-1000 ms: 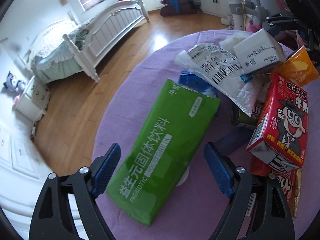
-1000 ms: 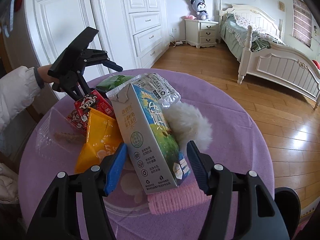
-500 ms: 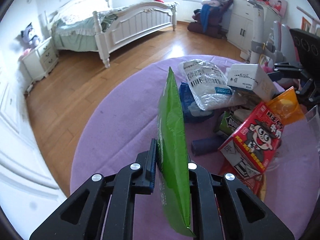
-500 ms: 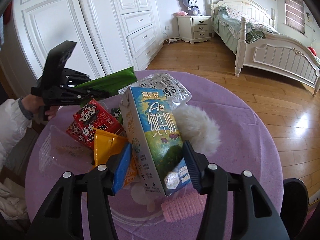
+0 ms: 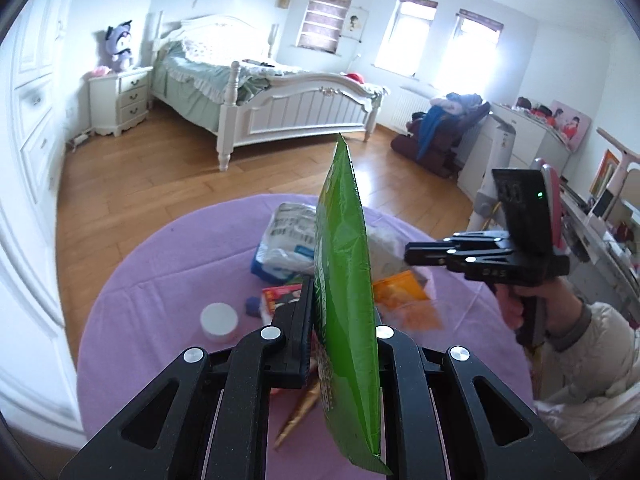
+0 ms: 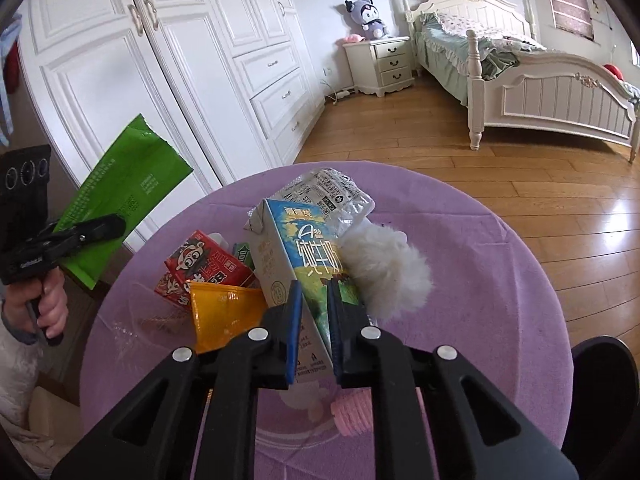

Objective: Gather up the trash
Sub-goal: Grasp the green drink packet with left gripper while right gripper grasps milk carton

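My left gripper (image 5: 343, 312) is shut on a green drink-powder pouch (image 5: 345, 280) and holds it edge-up above the round purple table (image 5: 160, 264). The pouch also shows in the right wrist view (image 6: 120, 196), lifted off the table at the left. My right gripper (image 6: 314, 304) is shut on a blue and white milk carton (image 6: 296, 256) that stands in the trash pile. Around it lie a red drink box (image 6: 200, 268), an orange packet (image 6: 224, 312), a clear plastic wrapper (image 6: 332, 196) and a white fluffy ball (image 6: 388, 268).
A white lid (image 5: 219, 319) lies on the table at the left. A pink ribbed piece (image 6: 352, 414) lies near the right gripper. A clear plastic tray (image 6: 136, 324) sits at the table's left. White wardrobes (image 6: 160, 80), a bed (image 5: 280, 92) and wooden floor surround the table.
My left gripper closed on the green pouch and lifted it up off the table. My right gripper closed on the milk carton.
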`<control>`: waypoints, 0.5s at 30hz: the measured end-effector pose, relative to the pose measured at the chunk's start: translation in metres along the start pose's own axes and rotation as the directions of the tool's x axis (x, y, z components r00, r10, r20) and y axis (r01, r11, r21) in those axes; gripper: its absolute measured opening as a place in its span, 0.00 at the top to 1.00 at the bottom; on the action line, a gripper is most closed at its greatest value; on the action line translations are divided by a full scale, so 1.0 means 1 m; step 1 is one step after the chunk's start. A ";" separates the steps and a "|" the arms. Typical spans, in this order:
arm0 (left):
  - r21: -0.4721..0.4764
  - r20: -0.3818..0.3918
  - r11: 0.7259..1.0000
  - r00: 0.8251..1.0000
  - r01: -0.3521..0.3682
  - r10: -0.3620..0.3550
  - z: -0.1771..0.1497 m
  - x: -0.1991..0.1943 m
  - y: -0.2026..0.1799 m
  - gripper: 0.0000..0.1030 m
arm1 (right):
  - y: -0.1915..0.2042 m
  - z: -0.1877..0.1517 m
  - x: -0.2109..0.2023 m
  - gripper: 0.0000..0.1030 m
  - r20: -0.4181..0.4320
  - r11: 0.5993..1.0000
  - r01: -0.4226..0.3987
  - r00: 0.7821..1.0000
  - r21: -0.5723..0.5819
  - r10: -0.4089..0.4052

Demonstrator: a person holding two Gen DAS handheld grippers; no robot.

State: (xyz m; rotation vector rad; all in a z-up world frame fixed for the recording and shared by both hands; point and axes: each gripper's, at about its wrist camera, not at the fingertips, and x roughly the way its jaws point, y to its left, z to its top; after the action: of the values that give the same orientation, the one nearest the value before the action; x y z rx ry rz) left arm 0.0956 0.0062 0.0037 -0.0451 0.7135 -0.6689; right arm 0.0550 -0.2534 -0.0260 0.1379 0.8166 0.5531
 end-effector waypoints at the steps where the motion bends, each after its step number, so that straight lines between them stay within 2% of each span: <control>1: -0.021 0.015 1.000 1.000 0.010 -0.010 0.000 -0.002 -0.008 0.87 | -0.001 0.005 0.002 0.73 0.002 1.000 -0.001 1.000 -0.003 0.001; 2: -0.042 0.027 0.999 1.000 0.014 -0.013 0.002 -0.002 -0.014 0.87 | -0.001 0.009 0.004 0.60 0.008 1.000 -0.005 1.000 -0.009 0.005; 3: -0.056 0.036 0.998 0.999 0.010 -0.008 0.002 -0.002 -0.020 0.87 | -0.001 0.014 0.007 0.34 0.010 1.000 -0.011 1.000 -0.016 0.011; 4: -0.069 0.043 0.998 0.999 0.001 0.002 0.001 -0.002 -0.027 0.87 | -0.002 0.019 0.015 0.25 -0.013 1.000 -0.022 1.000 -0.022 0.022; 5: -0.086 0.051 0.996 0.999 0.004 0.001 0.000 -0.001 -0.032 0.87 | -0.002 0.024 0.025 0.23 -0.053 0.999 -0.033 0.998 -0.035 0.031; 7: -0.126 0.057 0.992 0.998 0.014 -0.007 -0.003 0.000 -0.040 0.87 | 0.000 0.033 0.046 0.27 -0.121 0.996 -0.055 0.992 -0.065 0.047; 9: -0.154 0.055 0.988 0.998 0.014 -0.005 -0.008 0.000 -0.043 0.87 | 0.001 0.038 0.063 0.40 -0.183 0.992 -0.094 0.980 -0.088 0.077; 15: -0.169 0.038 0.986 0.999 -0.004 0.011 -0.021 -0.003 -0.041 0.87 | 0.005 0.050 0.080 0.43 -0.237 0.979 -0.161 0.963 -0.123 0.128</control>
State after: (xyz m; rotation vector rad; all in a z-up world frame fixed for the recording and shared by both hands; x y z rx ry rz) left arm 0.0579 -0.0207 0.0000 -0.2104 0.7315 -0.5975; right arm 0.1331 -0.2032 -0.0426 0.0027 0.9926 0.7735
